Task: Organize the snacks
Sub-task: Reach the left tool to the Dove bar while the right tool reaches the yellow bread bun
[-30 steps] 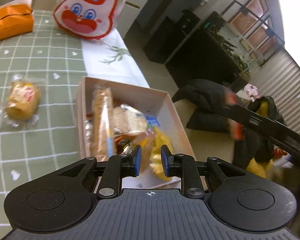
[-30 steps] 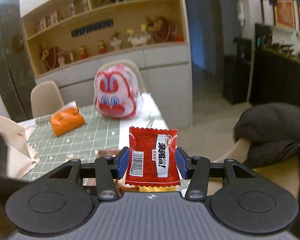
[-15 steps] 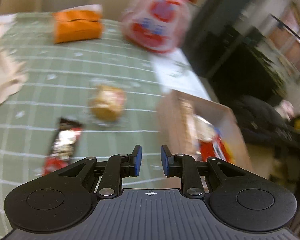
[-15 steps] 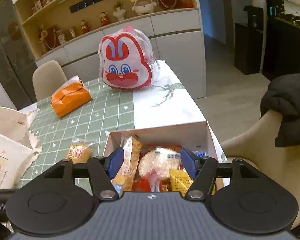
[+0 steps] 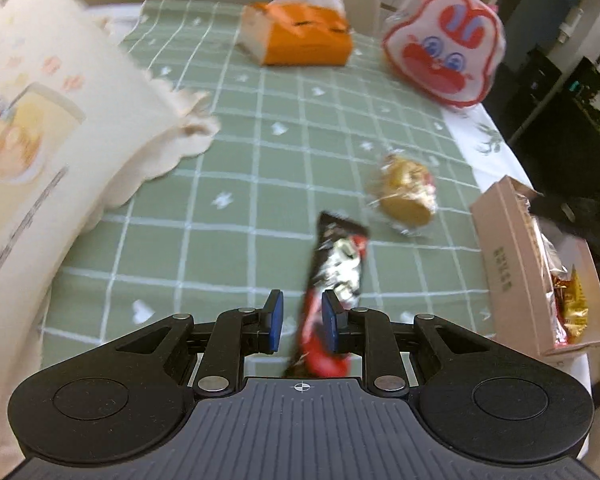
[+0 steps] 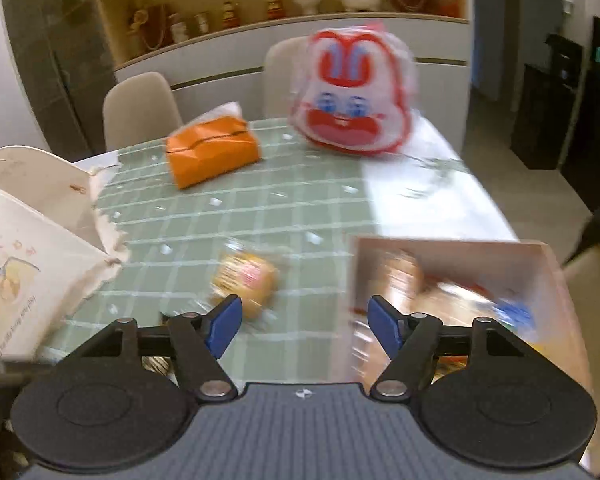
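The left gripper (image 5: 301,326) points down at a green checked tablecloth (image 5: 228,160); its blue pads stand a little apart, and a long black-and-red snack packet (image 5: 337,272) lies on the cloth running up through the gap, close by the right-hand pad, though whether that pad touches it cannot be told; nothing looks clamped. Just beyond the packet's far end sits a small wrapped cake (image 5: 408,198), apart from it; to the right stands a cardboard box (image 5: 500,264) already holding several snacks. The right gripper (image 6: 304,326) hangs over the same table with its jaws opening and nothing between them; the wrapped cake shows just past its left pad, the box (blurred here) behind its right pad. Farther back rest an orange tissue pack (image 6: 212,152) and a rabbit-faced bag (image 6: 354,96); a cream printed tote bag (image 5: 40,152) lies at the left.
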`<state>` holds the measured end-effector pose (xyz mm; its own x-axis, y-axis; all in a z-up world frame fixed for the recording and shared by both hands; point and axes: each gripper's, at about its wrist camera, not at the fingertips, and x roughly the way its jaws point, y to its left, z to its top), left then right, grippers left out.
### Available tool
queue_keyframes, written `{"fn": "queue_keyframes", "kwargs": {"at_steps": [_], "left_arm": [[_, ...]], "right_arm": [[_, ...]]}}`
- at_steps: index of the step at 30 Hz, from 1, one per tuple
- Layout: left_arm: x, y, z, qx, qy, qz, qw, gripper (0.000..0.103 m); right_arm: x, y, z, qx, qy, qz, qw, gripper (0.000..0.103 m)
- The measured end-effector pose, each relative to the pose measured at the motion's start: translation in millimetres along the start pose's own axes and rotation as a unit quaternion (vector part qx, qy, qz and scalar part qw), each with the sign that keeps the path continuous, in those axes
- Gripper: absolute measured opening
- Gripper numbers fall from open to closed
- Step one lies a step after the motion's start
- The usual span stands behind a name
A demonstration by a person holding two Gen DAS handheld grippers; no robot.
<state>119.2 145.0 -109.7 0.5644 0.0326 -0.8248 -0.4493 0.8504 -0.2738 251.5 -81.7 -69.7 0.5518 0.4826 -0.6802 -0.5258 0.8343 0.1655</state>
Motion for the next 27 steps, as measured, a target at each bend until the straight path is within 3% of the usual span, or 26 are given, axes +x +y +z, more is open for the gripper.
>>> {"fn": "queue_keyframes", "kwargs": {"at_steps": [8, 14, 18, 22, 27], "left_arm": [[-6, 37, -11, 0.008, 0.037, -0.028, 0.9989, 0.024], [-5, 46, -14, 0.020, 0.050, -0.026, 0.9982, 0.024], [-1, 35, -10, 0.034, 0.052, -0.033, 0.9975, 0.024], [12, 19, -2, 0.048, 0.054, -0.036, 0.9967, 0.025], [30, -2, 8, 0.050, 0.049, -0.021, 0.9973, 0.025]], "right_arm": [[108, 40, 25, 0.069, 0.083, 0.013, 0.994, 0.071], [150, 59, 14, 0.043, 0.112, -0.015, 0.993, 0.070], [130, 61, 8, 0.028, 0.107, 0.002, 0.994, 0.052], [81, 64, -11, -0.003, 0.082, 0.028, 0.996, 0.051], [20, 61, -53, -0.021, 0.083, 0.046, 0.995, 0.051]]}}
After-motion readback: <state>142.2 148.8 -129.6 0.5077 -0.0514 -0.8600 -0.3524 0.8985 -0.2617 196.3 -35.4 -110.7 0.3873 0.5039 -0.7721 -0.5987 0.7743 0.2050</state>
